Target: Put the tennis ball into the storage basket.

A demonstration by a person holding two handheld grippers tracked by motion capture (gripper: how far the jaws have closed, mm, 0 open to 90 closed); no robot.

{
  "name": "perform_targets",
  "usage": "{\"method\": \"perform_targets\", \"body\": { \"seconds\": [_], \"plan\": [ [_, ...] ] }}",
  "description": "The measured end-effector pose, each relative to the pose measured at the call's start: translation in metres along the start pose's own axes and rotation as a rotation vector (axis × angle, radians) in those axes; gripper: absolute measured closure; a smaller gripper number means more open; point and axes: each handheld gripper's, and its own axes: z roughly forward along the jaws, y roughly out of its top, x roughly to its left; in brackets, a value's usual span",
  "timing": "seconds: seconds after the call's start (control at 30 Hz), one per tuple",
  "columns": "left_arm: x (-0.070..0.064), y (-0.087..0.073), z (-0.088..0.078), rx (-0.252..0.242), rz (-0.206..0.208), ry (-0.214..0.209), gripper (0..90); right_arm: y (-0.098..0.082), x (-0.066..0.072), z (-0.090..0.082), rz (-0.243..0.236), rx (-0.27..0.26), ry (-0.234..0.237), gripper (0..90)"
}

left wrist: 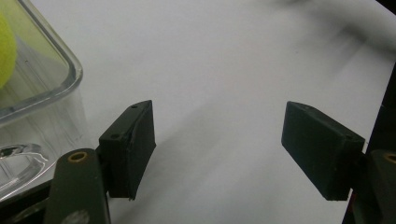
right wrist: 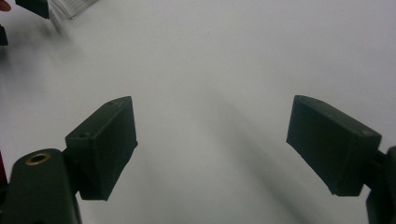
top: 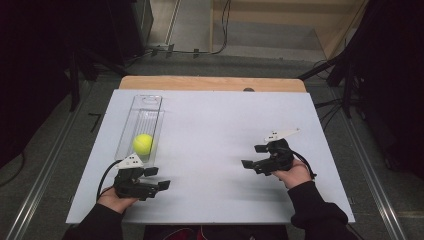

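Observation:
A yellow-green tennis ball (top: 143,143) lies in the near end of a long clear plastic tray (top: 146,106) on the left side of the white tabletop (top: 215,125). My left gripper (top: 159,178) rests just in front of the tray, jaws open and pointing right, nothing between them. In the left gripper view the ball (left wrist: 4,51) and the tray's corner (left wrist: 70,70) sit at the upper left, beside the open left gripper (left wrist: 219,149). My right gripper (top: 253,156) is at the right side of the table, pointing left. Its jaws (right wrist: 212,149) stand open over bare white surface.
The far wooden edge of the table (top: 210,83) runs behind the white board. Dark stands and cables (top: 345,75) flank both sides on the floor. In the right gripper view the tray's corner (right wrist: 74,7) shows far off at the top left.

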Motion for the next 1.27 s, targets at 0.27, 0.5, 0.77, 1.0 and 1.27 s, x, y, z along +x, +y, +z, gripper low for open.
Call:
{"method": "perform_targets", "body": {
  "seconds": [0.27, 0.5, 0.77, 1.0, 1.27],
  "plan": [
    [-0.002, -0.001, 0.0, -0.002, 0.012, 0.008, 26.3, -0.022, -0.004, -0.01, 0.013, 0.006, -0.025, 14.1],
    [-0.001, -0.001, 0.0, -0.004, 0.017, 0.008, 26.3, -0.038, -0.006, -0.018, 0.025, 0.01, -0.043, 14.1],
    [-0.001, -0.001, -0.001, -0.002, 0.021, 0.009, 26.3, -0.051, -0.014, -0.027, 0.043, -0.009, -0.071, 14.1],
    [0.0, -0.001, -0.001, -0.004, 0.018, 0.008, 26.3, -0.052, -0.016, -0.027, 0.049, -0.013, -0.069, 14.1],
    [0.0, -0.001, 0.0, 0.001, 0.021, 0.007, 26.3, -0.052, -0.016, -0.026, 0.046, -0.012, -0.057, 14.1]
  ]
}}
